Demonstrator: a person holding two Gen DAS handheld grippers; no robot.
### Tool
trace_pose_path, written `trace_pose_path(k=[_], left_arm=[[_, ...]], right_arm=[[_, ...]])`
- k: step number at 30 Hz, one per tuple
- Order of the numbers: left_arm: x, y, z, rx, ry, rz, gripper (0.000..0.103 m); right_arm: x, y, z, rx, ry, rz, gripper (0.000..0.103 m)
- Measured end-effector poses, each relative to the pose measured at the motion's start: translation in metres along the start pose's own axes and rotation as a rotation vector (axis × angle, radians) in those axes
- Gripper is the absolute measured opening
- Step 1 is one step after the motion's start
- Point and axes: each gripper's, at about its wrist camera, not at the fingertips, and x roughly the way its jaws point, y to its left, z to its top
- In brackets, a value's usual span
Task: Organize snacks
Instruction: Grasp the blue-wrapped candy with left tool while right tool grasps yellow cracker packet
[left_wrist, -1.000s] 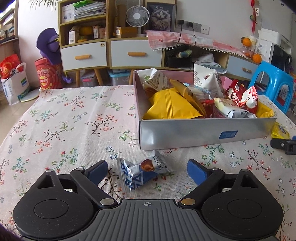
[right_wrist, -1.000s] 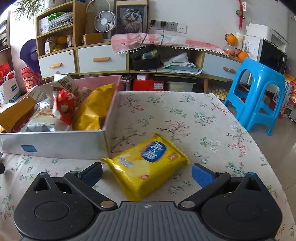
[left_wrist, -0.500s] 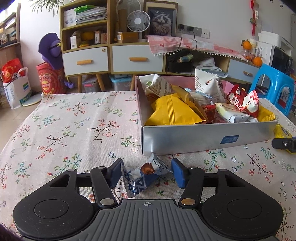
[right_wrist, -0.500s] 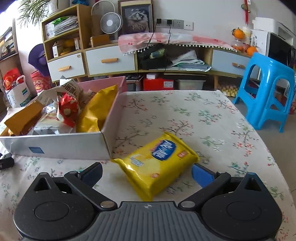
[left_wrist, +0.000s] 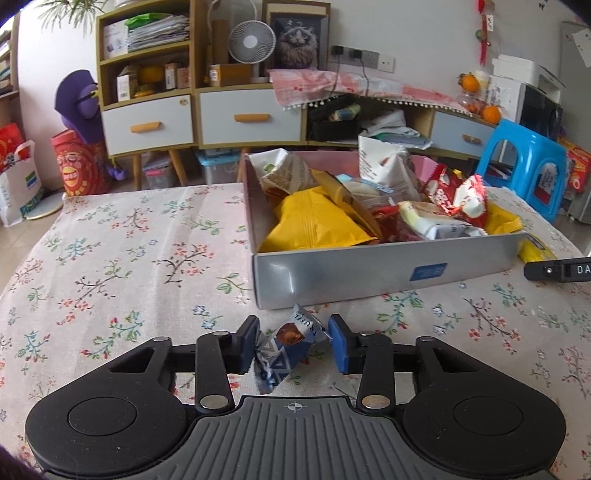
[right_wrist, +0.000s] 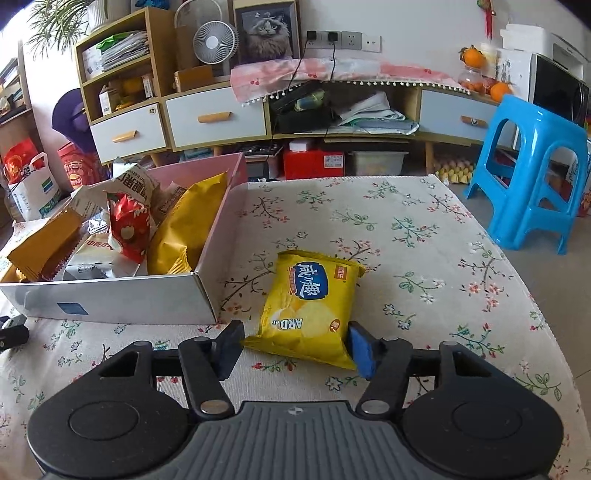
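A small blue-and-white truffle candy (left_wrist: 284, 350) lies on the flowered tablecloth just in front of the grey snack box (left_wrist: 351, 273). My left gripper (left_wrist: 293, 343) is closing on it, and both blue pads touch the wrapper's twisted ends. A yellow chip packet (right_wrist: 310, 306) lies to the right of the box (right_wrist: 129, 302). The jaws of my right gripper (right_wrist: 295, 347) are closing around the packet's near end, with the pads against its two sides. The box is heaped with several yellow, red and white snack bags.
A blue plastic stool (right_wrist: 528, 184) stands off the table's right side. A low cabinet with drawers (left_wrist: 251, 118), a fan and shelves line the far wall. The table's right edge (right_wrist: 517, 266) runs close to the packet. Bare tablecloth (left_wrist: 110, 258) stretches left of the box.
Both grippers have narrowed from wide open onto their snacks. The yellow packet has swung from slanted to nearly lengthwise between the right pads. The candy stays in place.
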Motion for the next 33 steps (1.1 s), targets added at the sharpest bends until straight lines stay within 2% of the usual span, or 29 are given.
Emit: trace_pose_path(k=[11, 24, 26, 27, 28, 29, 30, 33], left_arm=[[-0.013, 0.002, 0.004, -0.051, 0.019, -0.04, 0.033], [-0.031, -0.006, 0.009, -0.049, 0.006, -0.088, 0.033], [-0.032, -0.008, 0.008, -0.046, 0.011, -0.094, 0.033], [-0.032, -0.009, 0.007, -0.043, 0.016, -0.097, 0.033], [-0.032, -0.01, 0.006, -0.04, 0.021, -0.099, 0.033], [-0.032, -0.011, 0.005, -0.037, 0.027, -0.102, 0.033], [-0.032, -0.012, 0.004, -0.033, 0.032, -0.105, 0.033], [-0.032, -0.016, 0.001, -0.021, 0.044, -0.112, 0.033]], right_arm=[[-0.026, -0.005, 0.008, 0.042, -0.034, 0.033, 0.046], [-0.044, -0.008, 0.014, 0.057, -0.051, 0.063, 0.043], [-0.045, -0.007, 0.014, 0.046, -0.033, 0.053, 0.039], [-0.043, -0.006, 0.014, 0.035, -0.007, 0.042, 0.036], [-0.039, -0.004, 0.013, 0.024, 0.032, 0.033, 0.029], [-0.034, -0.004, 0.011, 0.016, 0.077, 0.026, 0.028], [-0.031, -0.003, 0.008, 0.012, 0.108, 0.024, 0.028], [-0.033, 0.003, 0.003, -0.061, 0.099, 0.023, 0.032]])
